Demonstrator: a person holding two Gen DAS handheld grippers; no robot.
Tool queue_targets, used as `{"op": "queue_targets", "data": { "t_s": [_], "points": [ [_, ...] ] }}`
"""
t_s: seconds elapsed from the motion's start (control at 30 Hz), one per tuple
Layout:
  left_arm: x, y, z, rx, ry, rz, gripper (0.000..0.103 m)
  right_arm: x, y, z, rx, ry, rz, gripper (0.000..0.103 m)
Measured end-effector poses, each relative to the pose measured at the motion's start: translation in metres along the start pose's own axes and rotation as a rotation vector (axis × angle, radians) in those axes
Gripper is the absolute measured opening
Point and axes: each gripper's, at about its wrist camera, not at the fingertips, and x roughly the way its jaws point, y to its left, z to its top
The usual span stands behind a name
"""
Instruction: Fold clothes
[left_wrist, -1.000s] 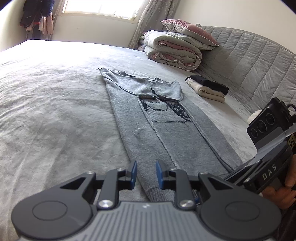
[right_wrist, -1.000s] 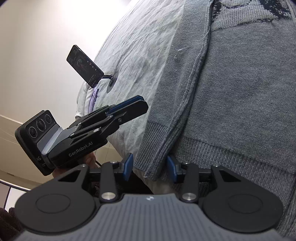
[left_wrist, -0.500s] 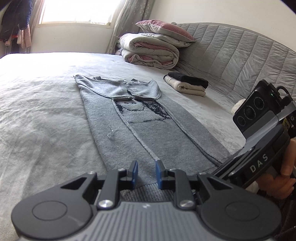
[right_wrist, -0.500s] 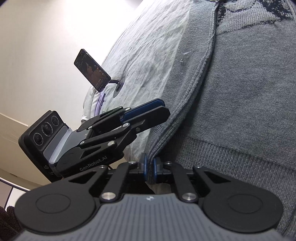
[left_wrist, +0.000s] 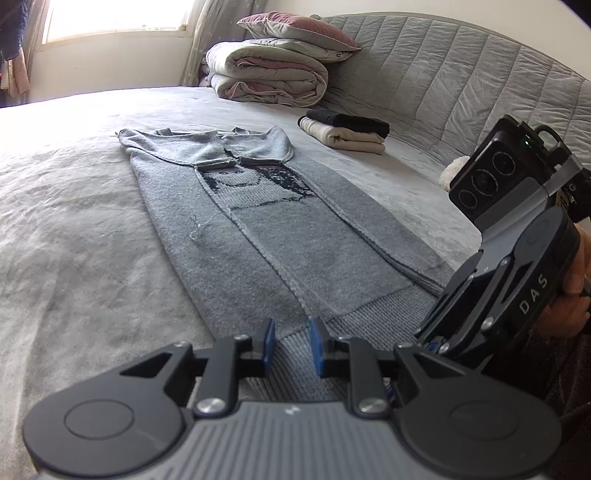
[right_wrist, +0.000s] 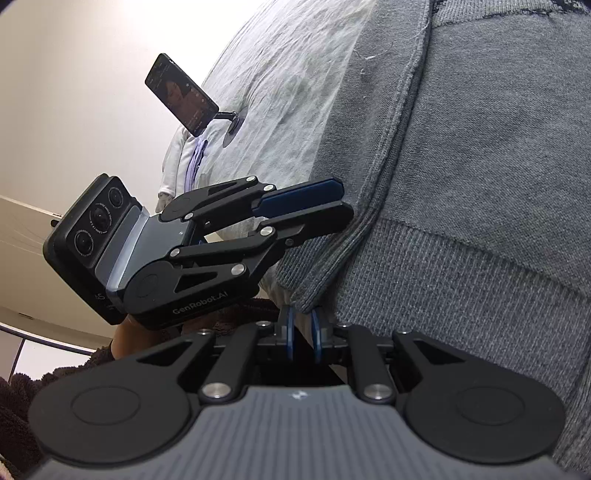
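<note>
A grey knit sweater (left_wrist: 280, 236) with a dark picture on its chest lies flat on the bed (left_wrist: 74, 221), both sides folded in, ribbed hem nearest me. My left gripper (left_wrist: 290, 347) hovers open over the hem's left part, a narrow gap between its blue pads. From the right wrist view, the left gripper (right_wrist: 345, 205) has its tips at the sweater's (right_wrist: 480, 166) folded edge. My right gripper (right_wrist: 302, 336) is shut on the hem's corner. Its body (left_wrist: 517, 291) fills the right side, held by a hand.
A small stack of folded clothes (left_wrist: 343, 131) lies near the padded headboard (left_wrist: 461, 74). A rolled duvet with a pillow (left_wrist: 269, 77) sits at the back. A phone on a stand (right_wrist: 181, 99) rests on the bed's far side. A white plush item (left_wrist: 452, 173) lies beside the headboard.
My right gripper closed on the hem corner. My left gripper moved in over the ribbed hem toward the right gripper, its gap unchanged.
</note>
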Motion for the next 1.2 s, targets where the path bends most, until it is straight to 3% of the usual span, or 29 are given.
{"op": "queue_targets", "data": {
  "t_s": [0.07,0.13,0.33,0.57,0.73,0.9,1.2],
  "points": [
    [-0.004,-0.001,-0.001,0.013,0.01,-0.026,0.021,-0.005,0.001,-0.001,-0.014,0.001,0.003,0.025],
    [-0.007,-0.002,-0.003,0.022,0.028,-0.063,0.021,-0.013,0.002,-0.003,-0.029,-0.012,0.002,0.05],
    [-0.016,-0.002,-0.002,0.026,0.069,-0.165,0.032,-0.04,0.0,-0.005,-0.054,-0.073,-0.02,0.051],
    [-0.027,0.027,0.011,-0.176,0.003,-0.163,0.059,-0.079,-0.018,-0.005,-0.008,-0.197,-0.076,0.052],
    [-0.023,0.057,0.015,-0.359,0.025,-0.136,0.066,-0.111,-0.038,-0.01,0.035,-0.279,-0.113,0.057],
    [-0.012,0.07,0.014,-0.42,0.102,-0.089,0.07,-0.136,-0.058,-0.015,0.086,-0.334,-0.154,0.059],
    [-0.009,0.082,0.009,-0.475,0.148,-0.181,0.082,-0.166,-0.091,-0.031,0.171,-0.347,-0.147,0.062]
  ]
}}
